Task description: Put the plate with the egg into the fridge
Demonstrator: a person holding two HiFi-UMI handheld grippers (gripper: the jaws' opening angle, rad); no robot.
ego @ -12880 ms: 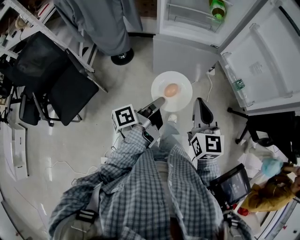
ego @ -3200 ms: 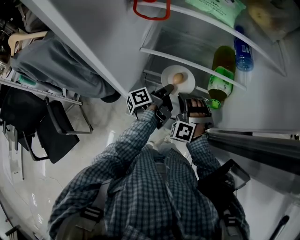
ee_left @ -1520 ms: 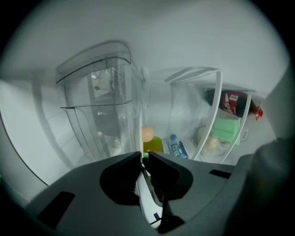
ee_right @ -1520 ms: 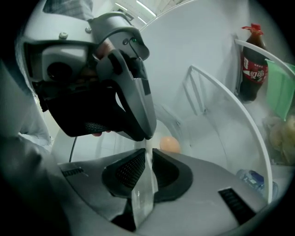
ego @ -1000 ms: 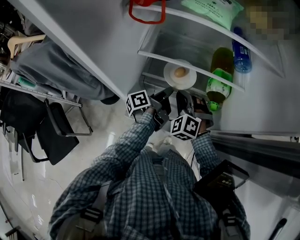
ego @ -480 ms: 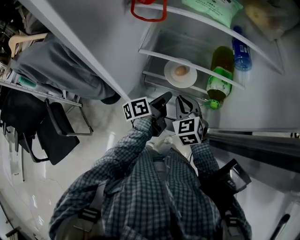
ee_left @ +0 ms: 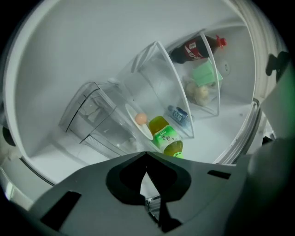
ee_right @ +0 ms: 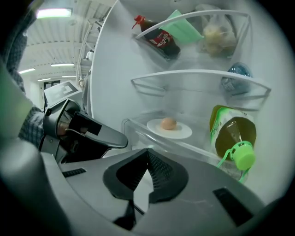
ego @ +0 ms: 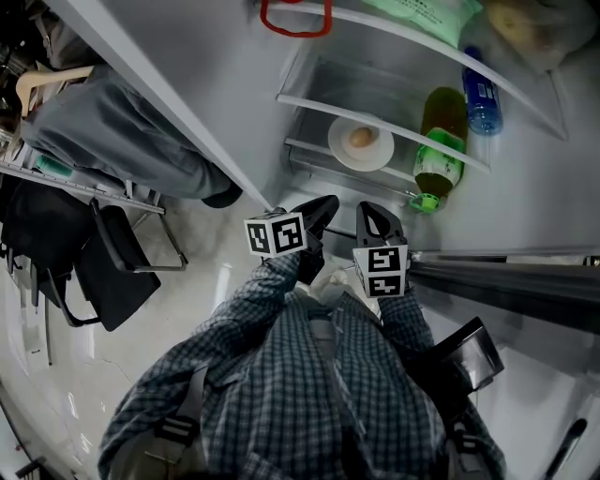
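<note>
The white plate [ego: 361, 145] with the brown egg [ego: 359, 137] rests on a glass shelf [ego: 309, 105] inside the open fridge. Neither gripper touches it. My left gripper [ego: 327, 202] hangs below and in front of the shelf, jaws shut and empty. My right gripper [ego: 367, 209] is beside it, also shut on nothing. In the left gripper view, the plate [ee_left: 134, 120] and egg [ee_left: 141, 118] lie well beyond the closed tips [ee_left: 146, 158]. The right gripper view shows the plate [ee_right: 169, 129] and egg [ee_right: 169, 123] past its closed tips [ee_right: 147, 154], with the left gripper [ee_right: 94, 132] to the left.
A green-capped bottle [ego: 437, 145] lies on the same shelf right of the plate, with a blue bottle [ego: 481, 89] above it. The upper shelf holds a green packet [ego: 427, 11] and a dark sauce bottle [ee_right: 159, 38]. The fridge's white side wall [ego: 169, 84] stands left; a black chair [ego: 84, 262] beyond.
Both grippers have drawn back from the shelf toward my body. The plate with the egg, earlier carried in the left gripper, stays on the shelf.
</note>
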